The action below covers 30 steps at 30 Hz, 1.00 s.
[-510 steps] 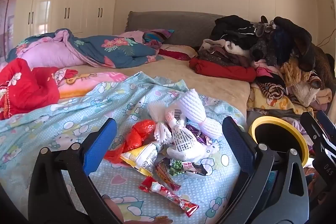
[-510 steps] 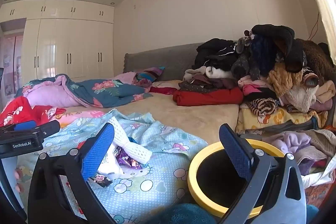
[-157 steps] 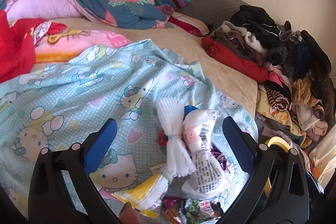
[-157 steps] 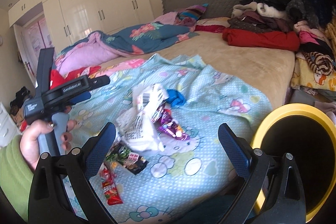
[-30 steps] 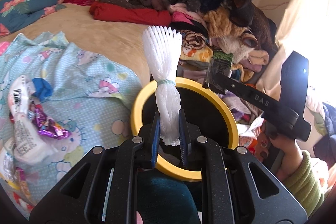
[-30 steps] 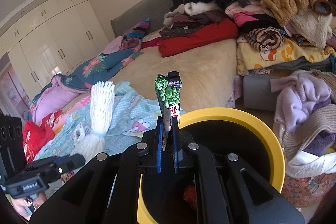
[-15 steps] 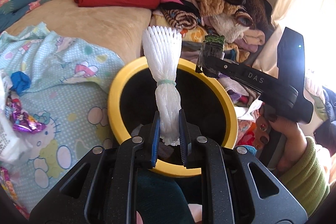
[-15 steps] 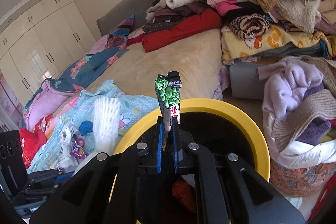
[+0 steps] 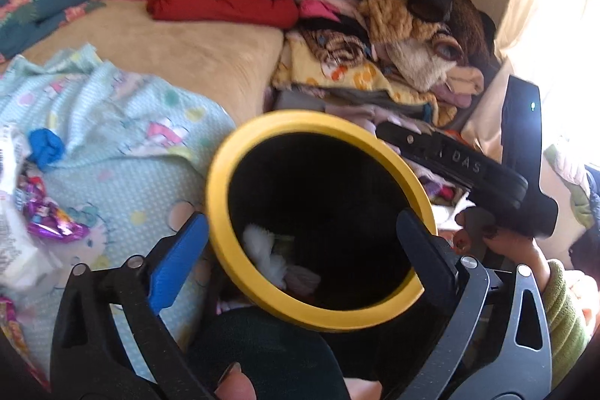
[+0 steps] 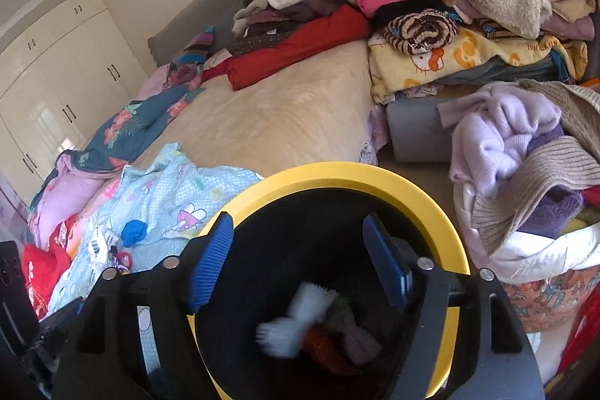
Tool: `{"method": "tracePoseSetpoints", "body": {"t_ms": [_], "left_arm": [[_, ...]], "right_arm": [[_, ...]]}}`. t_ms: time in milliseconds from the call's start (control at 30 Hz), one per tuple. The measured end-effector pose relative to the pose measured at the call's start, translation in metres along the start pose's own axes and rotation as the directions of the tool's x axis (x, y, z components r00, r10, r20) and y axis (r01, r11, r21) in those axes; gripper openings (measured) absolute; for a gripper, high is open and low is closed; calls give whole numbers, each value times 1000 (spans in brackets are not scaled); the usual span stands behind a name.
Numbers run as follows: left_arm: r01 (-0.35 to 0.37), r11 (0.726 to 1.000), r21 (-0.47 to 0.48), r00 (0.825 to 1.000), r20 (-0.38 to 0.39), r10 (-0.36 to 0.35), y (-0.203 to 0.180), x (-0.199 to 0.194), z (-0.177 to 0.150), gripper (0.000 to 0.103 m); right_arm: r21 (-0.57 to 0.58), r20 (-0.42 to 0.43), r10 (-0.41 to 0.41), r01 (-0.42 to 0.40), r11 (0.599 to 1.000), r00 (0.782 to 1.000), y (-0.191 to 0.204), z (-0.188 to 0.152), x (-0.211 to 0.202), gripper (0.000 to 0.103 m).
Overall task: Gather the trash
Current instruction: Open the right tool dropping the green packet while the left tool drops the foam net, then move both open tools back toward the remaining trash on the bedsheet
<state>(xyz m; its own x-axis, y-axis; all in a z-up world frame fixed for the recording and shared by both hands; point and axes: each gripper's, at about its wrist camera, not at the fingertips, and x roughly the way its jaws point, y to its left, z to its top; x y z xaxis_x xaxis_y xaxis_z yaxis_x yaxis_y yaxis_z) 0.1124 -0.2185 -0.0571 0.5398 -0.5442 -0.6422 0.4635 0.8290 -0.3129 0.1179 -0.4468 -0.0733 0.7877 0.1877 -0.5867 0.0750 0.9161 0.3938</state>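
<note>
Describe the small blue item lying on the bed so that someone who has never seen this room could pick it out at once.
Start at the yellow-rimmed bin beside the bed, then look across the pale blue cartoon-print sheet next to it. Near the sheet's far side lies a crumpled blue scrap. It is plain, solid blue, unlike the shiny purple wrapper and the white printed packaging beside it.

White foam net (image 10: 296, 319) in the bin (image 10: 348, 173) is motion-blurred; wrappers (image 9: 22, 212) at 9 o'clock run off the left wrist view's edge.
</note>
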Motion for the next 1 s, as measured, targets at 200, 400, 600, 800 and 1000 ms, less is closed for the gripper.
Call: {"method": "tracePoseSetpoints", "body": {"t_ms": [200,400,600,800,1000], "left_arm": [[-63,998,-21,996,66,65,11,-18,3,92],[-103,994,-33,991,78,105,24,-28,3,92],[-128,991,-46,986,105,132,32,-38,3,92],[-154,987,-44,978,135,159,37,-49,4,92],[-181,982,-61,968,163,189,47,-61,6,92]], "right_arm": [[-54,38,-18,20,998,999,16,0,-5,88],[-89,51,-7,11,996,999,37,-2,-6,93],[-124,55,16,-10,992,998,55,-3,-8,93],[-151,67,39,-29,988,997,68,-2,-13,94],[-170,69,62,-50,984,996,80,-5,-17,94]]}}
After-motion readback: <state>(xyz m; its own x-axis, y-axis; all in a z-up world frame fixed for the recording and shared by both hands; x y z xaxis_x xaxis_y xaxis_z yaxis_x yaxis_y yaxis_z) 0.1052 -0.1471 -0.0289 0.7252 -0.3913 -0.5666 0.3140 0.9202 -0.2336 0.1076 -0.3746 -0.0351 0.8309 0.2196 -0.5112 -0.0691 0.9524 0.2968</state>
